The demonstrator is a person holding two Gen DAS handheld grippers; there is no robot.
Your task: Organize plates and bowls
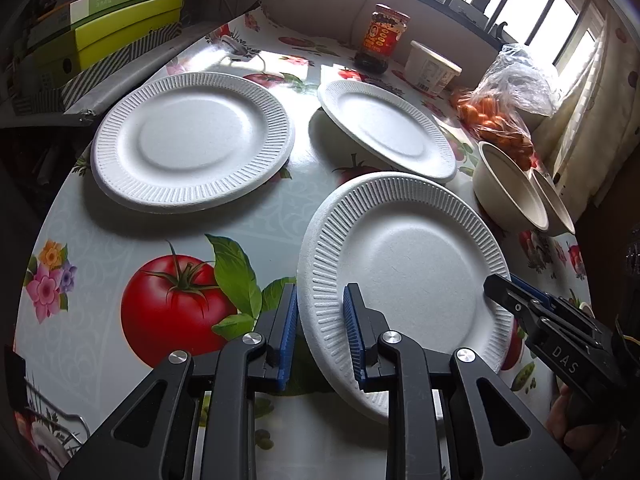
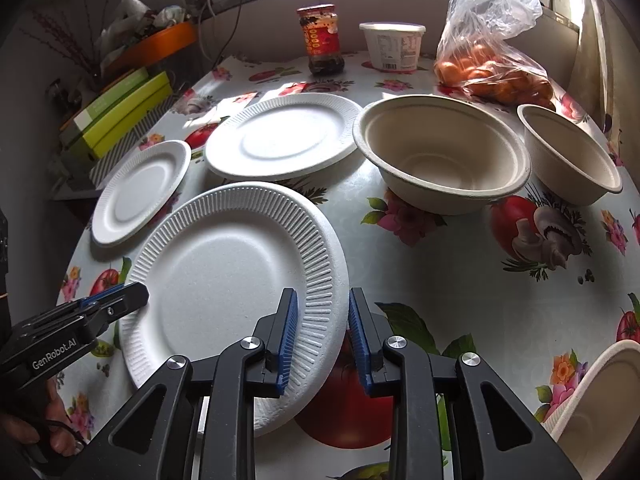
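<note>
Ribbed white foam plate (image 1: 404, 280) between our two claws, near edge of the fruit-print oilcloth table (image 1: 160, 220).
Left to right: our left gripper (image 1: 320, 320) is clamped on the plate's left rim, its left edge tilted up off the cloth; our right gripper (image 2: 322, 320) is clamped on the right rim. Beyond lie two more white foam plates (image 2: 140, 192) (image 2: 280, 140), then two beige pulp bowls (image 2: 440, 152) (image 2: 568, 156).

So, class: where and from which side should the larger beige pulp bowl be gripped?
Take the larger beige pulp bowl by its near rim from above, one finger inside, one outside: it stands upright and open, its wall thin, its body wide.
</note>
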